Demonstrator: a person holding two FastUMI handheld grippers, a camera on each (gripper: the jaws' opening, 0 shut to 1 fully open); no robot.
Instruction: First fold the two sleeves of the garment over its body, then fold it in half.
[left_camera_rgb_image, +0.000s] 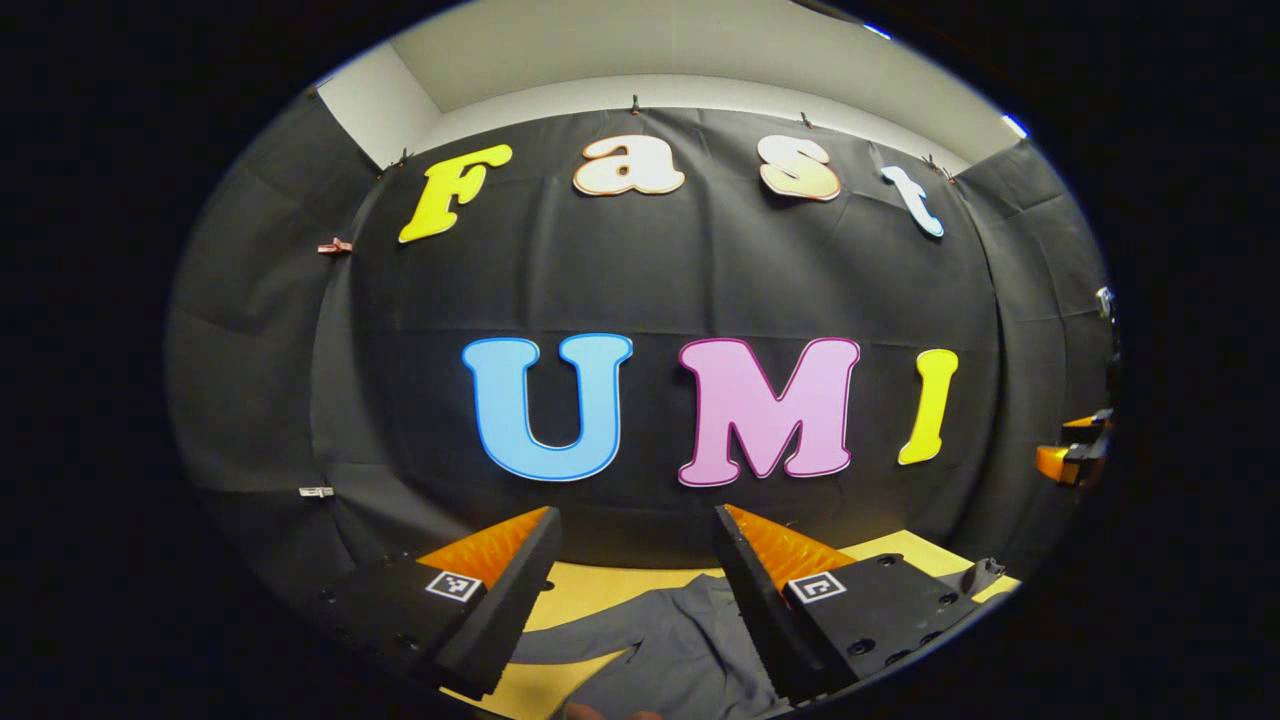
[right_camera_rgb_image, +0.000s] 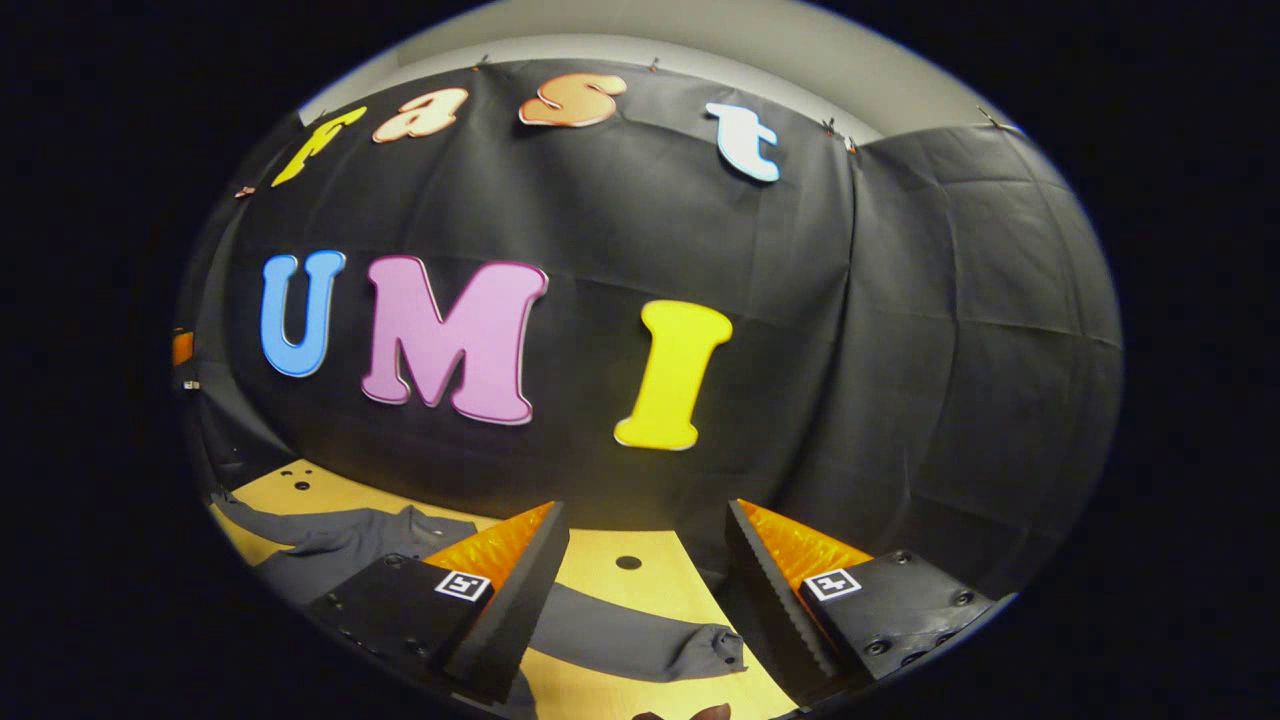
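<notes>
A grey long-sleeved garment (left_camera_rgb_image: 680, 640) lies flat on the yellow wooden table (left_camera_rgb_image: 590, 585), its collar toward the booth wall. In the left gripper view my left gripper (left_camera_rgb_image: 635, 530) hangs open above the garment's upper body, touching nothing. In the right gripper view the garment's body (right_camera_rgb_image: 340, 545) lies at the lower left and one sleeve (right_camera_rgb_image: 640, 630) stretches out to the right, its cuff (right_camera_rgb_image: 725, 650) near my fingers. My right gripper (right_camera_rgb_image: 645, 525) is open above that sleeve, with nothing between its fingers. The other gripper (left_camera_rgb_image: 1075, 450) shows small at the right edge of the left gripper view.
The black cloth wall stands close behind the table's far edge. The table top has small round holes (right_camera_rgb_image: 628, 562) near the sleeve. Bare table (right_camera_rgb_image: 610, 550) lies between the sleeve and the wall.
</notes>
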